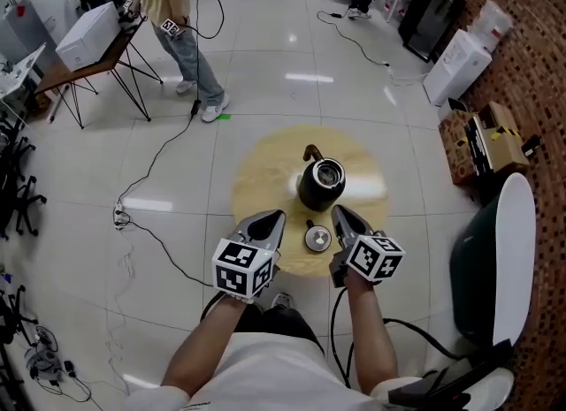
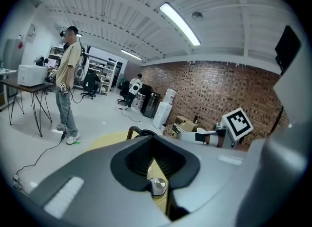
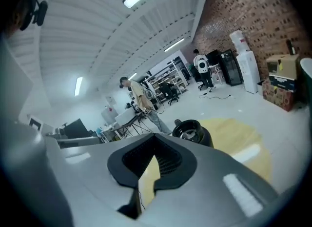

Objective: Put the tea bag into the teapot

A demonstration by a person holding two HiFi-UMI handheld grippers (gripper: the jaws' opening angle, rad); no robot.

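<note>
Both tongs clenched empty: left gripper [image 1: 279, 216] and right gripper [image 1: 337, 211] over the table's [image 1: 265, 171] near edge, lid [image 1: 317, 239] between them. Teapot [image 1: 320, 181] stands just beyond, nearer my right; I see no tea bag.

no legible text, no readable labels, brands, numbers or signs
</note>
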